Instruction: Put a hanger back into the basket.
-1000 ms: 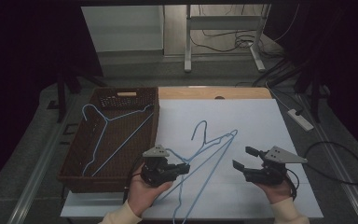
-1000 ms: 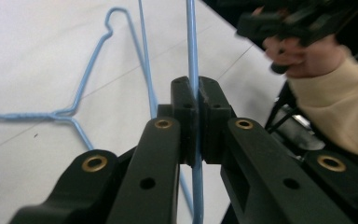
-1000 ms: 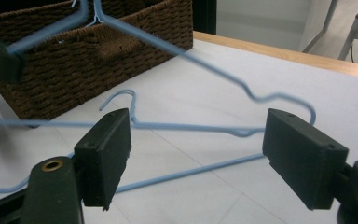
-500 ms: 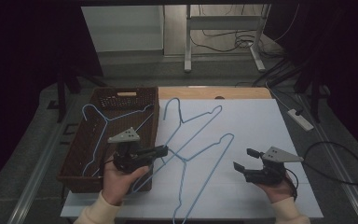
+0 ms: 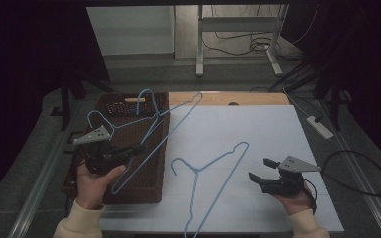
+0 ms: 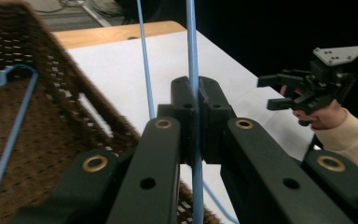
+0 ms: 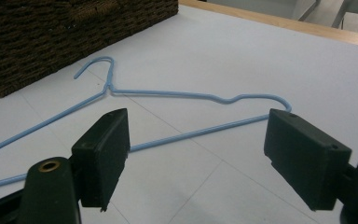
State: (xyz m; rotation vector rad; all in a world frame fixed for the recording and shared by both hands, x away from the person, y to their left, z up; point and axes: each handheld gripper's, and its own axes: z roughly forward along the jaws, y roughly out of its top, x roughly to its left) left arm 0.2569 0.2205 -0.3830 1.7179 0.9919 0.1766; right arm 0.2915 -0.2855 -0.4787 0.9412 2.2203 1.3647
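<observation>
My left gripper [image 5: 138, 148] is shut on a blue wire hanger [image 5: 178, 116] and holds it tilted above the brown wicker basket [image 5: 129, 191] at the table's left. In the left gripper view the jaws [image 6: 195, 91] pinch the hanger's wire [image 6: 192, 42]. Another blue hanger [image 5: 93, 118] lies inside the basket [image 6: 37, 60]. A third blue hanger [image 5: 213, 163] lies flat on the white sheet, just left of my right gripper [image 5: 259, 168]. In the right gripper view that gripper [image 7: 198, 121] stands open with the hanger [image 7: 168, 94] on the sheet beyond its jaws.
A white sheet [image 5: 238, 124] covers the table, with a wooden strip [image 5: 238, 98] along its far edge. A power strip [image 5: 320, 126] and a black cable [image 5: 362, 173] lie off the table's right side. The basket's side [image 7: 51, 28] stands left of the flat hanger.
My left hand has carried its hanger left and upward, from the middle of the sheet to above the basket. The right hand has stayed in place, open.
</observation>
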